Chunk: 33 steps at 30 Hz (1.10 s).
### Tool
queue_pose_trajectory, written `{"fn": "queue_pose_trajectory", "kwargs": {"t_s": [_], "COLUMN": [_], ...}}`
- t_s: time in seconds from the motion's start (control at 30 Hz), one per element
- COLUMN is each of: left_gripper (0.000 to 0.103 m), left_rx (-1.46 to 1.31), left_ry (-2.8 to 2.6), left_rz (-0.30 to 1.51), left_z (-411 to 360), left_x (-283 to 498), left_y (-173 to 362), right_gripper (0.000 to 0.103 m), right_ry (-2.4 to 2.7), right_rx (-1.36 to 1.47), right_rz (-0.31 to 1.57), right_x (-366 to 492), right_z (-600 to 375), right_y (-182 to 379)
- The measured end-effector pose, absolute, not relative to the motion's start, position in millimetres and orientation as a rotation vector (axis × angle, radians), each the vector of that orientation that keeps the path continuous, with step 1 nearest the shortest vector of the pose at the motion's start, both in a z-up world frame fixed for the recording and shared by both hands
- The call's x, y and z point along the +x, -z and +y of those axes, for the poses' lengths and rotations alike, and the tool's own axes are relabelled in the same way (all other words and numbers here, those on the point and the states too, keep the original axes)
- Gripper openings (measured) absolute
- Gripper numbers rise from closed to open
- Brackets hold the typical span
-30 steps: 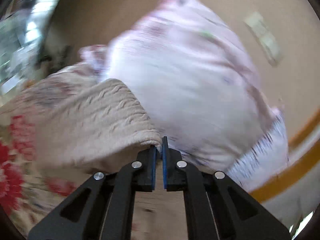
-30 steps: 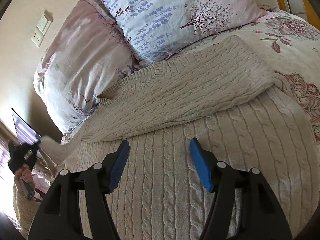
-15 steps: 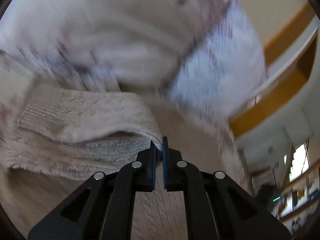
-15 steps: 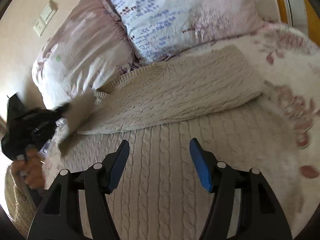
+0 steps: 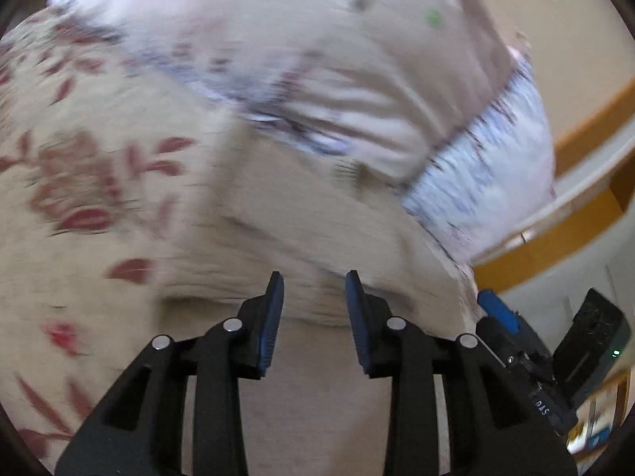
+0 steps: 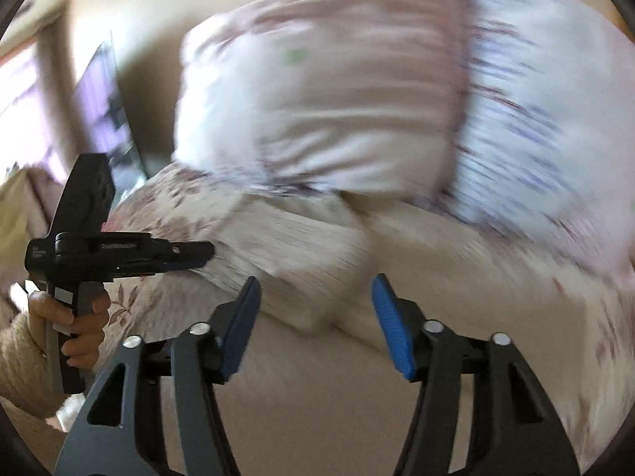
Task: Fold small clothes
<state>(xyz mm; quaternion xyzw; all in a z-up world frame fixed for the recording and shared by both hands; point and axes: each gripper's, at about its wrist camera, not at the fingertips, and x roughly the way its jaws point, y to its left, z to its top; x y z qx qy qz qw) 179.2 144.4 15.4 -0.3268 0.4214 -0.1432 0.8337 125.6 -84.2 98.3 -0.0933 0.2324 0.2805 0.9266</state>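
Here I see a big bed with a flower cover against a tan wall, two pillows on top. The cream sweater lies folded below them. My left claw has just let go; my right claw is closing, empty.

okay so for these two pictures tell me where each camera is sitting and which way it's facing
Left wrist: on the left gripper, looking along its fingers down at the cream knit sweater on the floral bedspread, pillows beyond; its jaws have just been opening, nothing between them. The right gripper shows at the right edge.
Right wrist: on the right gripper, facing the same sweater and pillows, jaws open and empty, just been narrowing; the person's left hand holds the left gripper at the left.
Shared: sweater, pillows, bedspread; each view shows the other gripper.
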Motion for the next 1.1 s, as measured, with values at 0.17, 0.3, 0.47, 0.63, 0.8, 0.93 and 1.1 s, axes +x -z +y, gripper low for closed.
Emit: {"fn": "queue_pose_trajectory", "kwargs": {"t_s": [0.17, 0.3, 0.47, 0.63, 0.8, 0.93, 1.1], "left_gripper": [0.022, 0.021, 0.019, 0.019, 0.019, 0.020, 0.026], "left_rx": [-0.751, -0.785, -0.793, -0.795, -0.788, -0.780, -0.769], "left_ry": [0.244, 0.253, 0.261, 0.259, 0.260, 0.265, 0.278], "left_rz": [0.927, 0.917, 0.909, 0.910, 0.908, 0.906, 0.906], "left_z": [163.0, 168.5, 169.8, 171.0, 171.6, 170.8, 167.4], "left_x": [178.1, 176.6, 174.1, 172.8, 172.6, 172.5, 174.2], "left_y": [6.5, 10.6, 11.8, 12.4, 12.7, 13.1, 9.8], "right_gripper": [0.049, 0.049, 0.017, 0.007, 0.007, 0.008, 0.055], "right_ry": [-0.620, -0.567, -0.517, -0.484, -0.296, -0.159, -0.101], "right_rx": [-0.309, -0.422, -0.411, -0.141, 0.257, 0.473, 0.670], "right_rz": [0.535, 0.577, 0.561, 0.498, 0.403, 0.518, 0.586], "right_x": [154.2, 172.6, 178.9, 172.8, 147.4, 140.6, 136.8], "right_z": [-17.3, 16.4, 16.5, -35.9, -151.7, -229.4, -290.6], "right_y": [-78.9, -55.2, -43.6, -73.2, -86.4, -55.5, -38.6]}}
